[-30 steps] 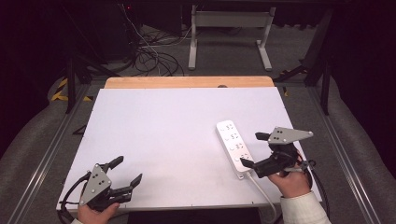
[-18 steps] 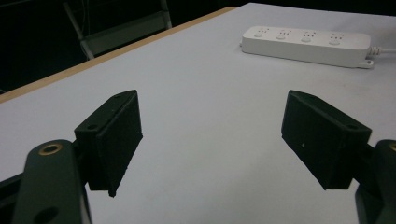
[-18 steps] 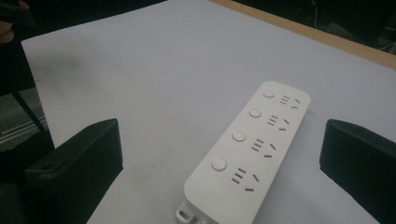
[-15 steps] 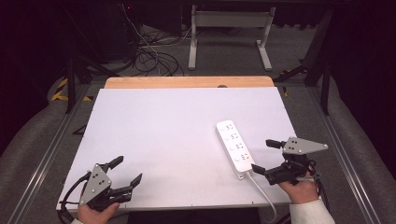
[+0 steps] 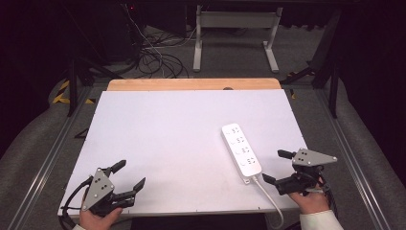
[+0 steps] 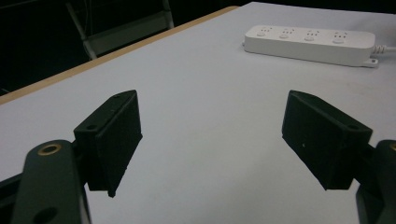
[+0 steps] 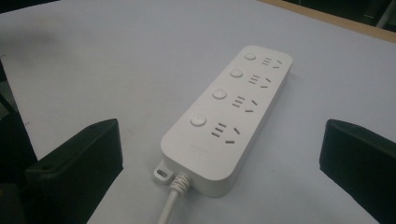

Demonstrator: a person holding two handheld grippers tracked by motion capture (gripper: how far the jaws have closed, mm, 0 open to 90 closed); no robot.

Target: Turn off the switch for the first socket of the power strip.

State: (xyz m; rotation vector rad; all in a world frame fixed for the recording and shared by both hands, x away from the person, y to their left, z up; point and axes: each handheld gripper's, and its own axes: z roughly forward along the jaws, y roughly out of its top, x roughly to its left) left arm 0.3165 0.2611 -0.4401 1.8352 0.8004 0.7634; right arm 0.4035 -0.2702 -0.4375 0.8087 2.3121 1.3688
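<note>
White four-socket plastic power strip (image 5: 242, 150) lies flat on the white table (image 5: 167, 139), right of centre. Our right gripper (image 5: 280, 166) sits just beside its cord end, jaws wide, empty; we'd straddle the body squarely w/ both jaws. Left gripper (image 5: 128, 176) wide, well apart.

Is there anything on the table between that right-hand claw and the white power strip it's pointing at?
Nothing visible. The right claw is open, with only bare white tabletop between it and the white plastic power strip. The strip's own white cable trails toward the near edge.
</note>
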